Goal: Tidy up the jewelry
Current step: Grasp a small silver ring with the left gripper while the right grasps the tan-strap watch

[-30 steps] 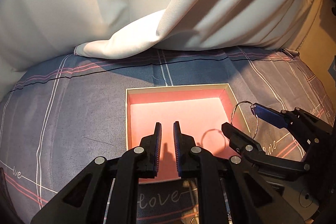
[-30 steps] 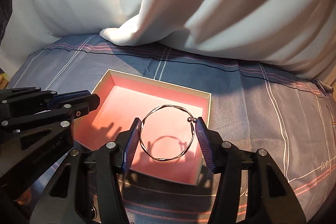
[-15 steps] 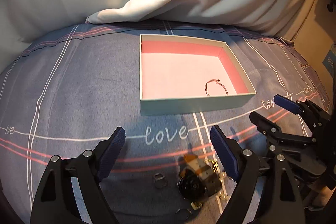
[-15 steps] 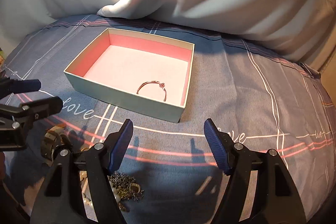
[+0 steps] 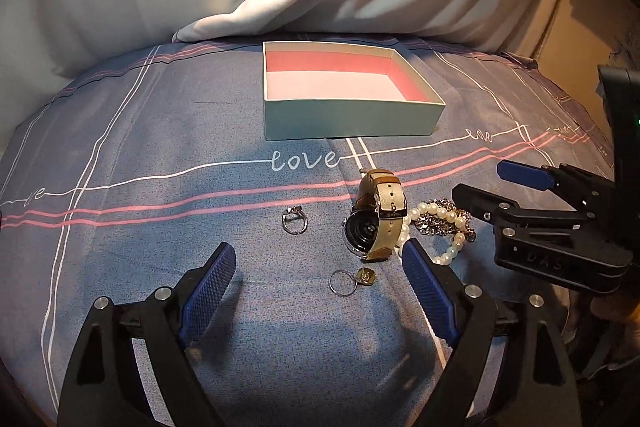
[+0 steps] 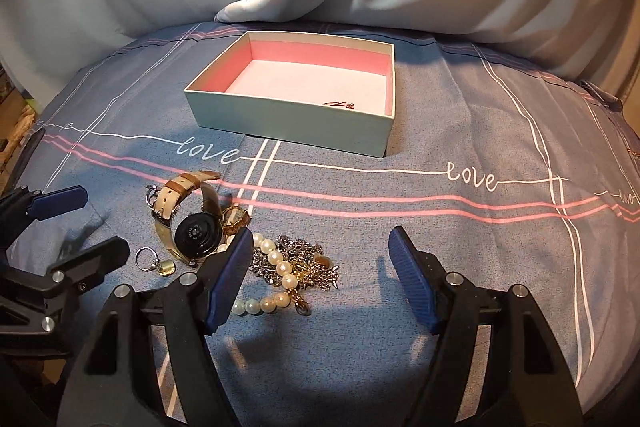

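Jewelry: loose pieces lie on the bedspread [image 5: 120, 155] in front of the box [image 5: 348, 119], between and just ahead of my two grippers.
Left gripper [image 5: 318, 291]: jaws spread wide, grasping nothing; I hold it low over the cloth, judged ready for a small piece.
Ring [image 5: 295, 221]: alone on the cloth, apart from the pile, so easy to reach.
Key ring [image 5: 352, 281]: flat, with a small gold tag, between my left fingers.
Watch [image 5: 376, 219]: on its side, case back showing, strap looped upward.
Pearls [image 6: 276, 279]: tangled with a chain [image 6: 304, 259]; judged likely to drag together.
Right gripper [image 6: 322, 277]: jaws released, empty, poised over the pearls and chain.
Box: open, pink lining; holds one bangle [image 6: 340, 103] near its front wall, otherwise bare. Most of the sorting remains.
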The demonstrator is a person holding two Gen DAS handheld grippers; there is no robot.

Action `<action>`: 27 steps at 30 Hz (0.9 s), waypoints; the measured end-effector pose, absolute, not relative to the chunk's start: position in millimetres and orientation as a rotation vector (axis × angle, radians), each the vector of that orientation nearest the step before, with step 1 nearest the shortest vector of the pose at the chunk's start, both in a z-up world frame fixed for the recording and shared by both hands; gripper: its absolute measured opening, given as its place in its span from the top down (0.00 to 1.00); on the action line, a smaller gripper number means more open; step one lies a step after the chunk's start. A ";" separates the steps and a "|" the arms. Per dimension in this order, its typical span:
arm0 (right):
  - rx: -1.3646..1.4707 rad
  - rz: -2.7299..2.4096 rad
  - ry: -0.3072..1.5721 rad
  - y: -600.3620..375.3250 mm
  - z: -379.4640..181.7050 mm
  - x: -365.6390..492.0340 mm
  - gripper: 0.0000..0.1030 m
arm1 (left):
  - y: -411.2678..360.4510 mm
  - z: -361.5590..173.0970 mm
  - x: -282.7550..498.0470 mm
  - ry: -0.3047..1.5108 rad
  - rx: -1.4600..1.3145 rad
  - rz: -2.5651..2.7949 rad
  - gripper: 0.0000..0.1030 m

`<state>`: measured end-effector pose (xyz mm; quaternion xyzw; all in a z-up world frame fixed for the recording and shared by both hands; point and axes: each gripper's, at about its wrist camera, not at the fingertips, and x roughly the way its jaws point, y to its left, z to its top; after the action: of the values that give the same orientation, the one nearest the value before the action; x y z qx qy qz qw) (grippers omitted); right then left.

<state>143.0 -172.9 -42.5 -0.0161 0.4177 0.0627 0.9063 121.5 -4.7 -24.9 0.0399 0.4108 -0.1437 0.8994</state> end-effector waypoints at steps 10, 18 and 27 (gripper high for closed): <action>0.017 0.259 0.882 -146.2 -33.6 150.0 0.32 | -14.1 -60.7 124.1 0.902 0.236 -0.322 0.40; -0.009 0.330 0.923 -117.4 -38.7 167.5 0.32 | -19.8 -63.3 125.0 0.845 0.307 -0.366 0.71; -0.058 0.344 0.974 -99.6 -47.2 169.9 0.52 | -2.5 -56.4 129.0 0.844 0.226 -0.367 0.82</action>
<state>169.9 -99.6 -47.2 -0.0276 0.4657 0.1646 0.8691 129.0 -2.5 -56.4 0.1088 0.4066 -0.1768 0.8897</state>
